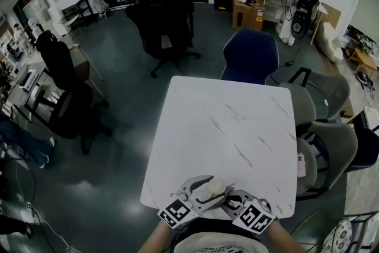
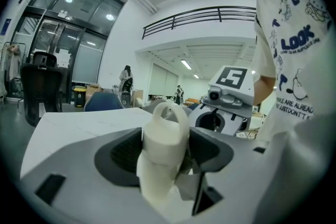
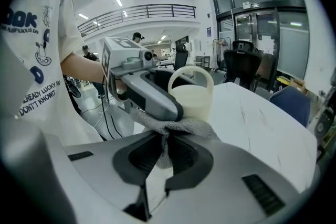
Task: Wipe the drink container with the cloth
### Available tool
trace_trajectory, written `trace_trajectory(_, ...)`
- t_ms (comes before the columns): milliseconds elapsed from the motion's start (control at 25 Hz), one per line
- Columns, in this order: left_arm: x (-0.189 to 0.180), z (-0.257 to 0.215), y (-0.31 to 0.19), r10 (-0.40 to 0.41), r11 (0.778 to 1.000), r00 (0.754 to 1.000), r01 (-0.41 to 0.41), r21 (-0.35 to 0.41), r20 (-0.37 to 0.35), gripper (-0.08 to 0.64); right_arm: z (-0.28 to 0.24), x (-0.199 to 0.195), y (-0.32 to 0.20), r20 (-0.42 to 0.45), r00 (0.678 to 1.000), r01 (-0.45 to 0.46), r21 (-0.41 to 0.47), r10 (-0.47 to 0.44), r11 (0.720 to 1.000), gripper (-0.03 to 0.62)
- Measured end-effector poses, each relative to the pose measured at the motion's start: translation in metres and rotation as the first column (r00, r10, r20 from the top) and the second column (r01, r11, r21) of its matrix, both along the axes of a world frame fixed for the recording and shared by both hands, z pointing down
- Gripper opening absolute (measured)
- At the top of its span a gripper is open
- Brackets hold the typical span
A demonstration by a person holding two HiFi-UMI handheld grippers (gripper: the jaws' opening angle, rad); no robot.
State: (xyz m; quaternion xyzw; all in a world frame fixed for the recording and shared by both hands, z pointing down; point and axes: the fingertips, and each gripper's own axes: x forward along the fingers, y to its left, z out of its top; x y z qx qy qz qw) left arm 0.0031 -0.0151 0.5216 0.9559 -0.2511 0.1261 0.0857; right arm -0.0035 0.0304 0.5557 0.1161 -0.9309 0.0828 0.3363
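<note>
Left tool (image 2: 165,152) is clenched on the cream drink container (image 2: 160,136), loop handle on top. I cannot see its contents. Right tool (image 3: 164,152) pinches the grey cloth (image 3: 176,126), and the free fold lies against the container's lower side, just ahead of that tool's jaws. Both tools sit over the counter's (image 1: 225,127) near edge. Its white surface runs on ahead of them to a blue chair (image 1: 251,56).

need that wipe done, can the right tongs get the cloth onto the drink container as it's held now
Likely yes. The right tongs pinch the grey cloth, which looks to lie against the cream drink container gripped by the left tongs. Nothing stands between them.
</note>
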Motion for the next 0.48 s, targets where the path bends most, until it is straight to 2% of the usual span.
trace_trajectory(160, -0.003, -0.015, -0.002, -0.034, 0.999, 0.999, 0.035, 0.023, -0.039, 0.274, -0.012, 0.006, -0.004, 0.028, 0.999, -0.042, 0.014, 0.042, 0.999, 0.037)
trace_trajectory(360, -0.001, -0.042, 0.001, -0.042, 0.996, 0.998, 0.046, 0.081, -0.051, 0.273, -0.029, 0.021, -0.015, 0.062, 0.989, -0.138, 0.024, 0.136, 0.990, 0.037)
trace_trajectory(480, -0.004, -0.061, -0.002, -0.087, 0.993, 0.991, 0.095, 0.075, -0.103, 0.273, -0.045, 0.028, -0.029, 0.107, 0.972, -0.218, 0.052, 0.211, 0.975, 0.037)
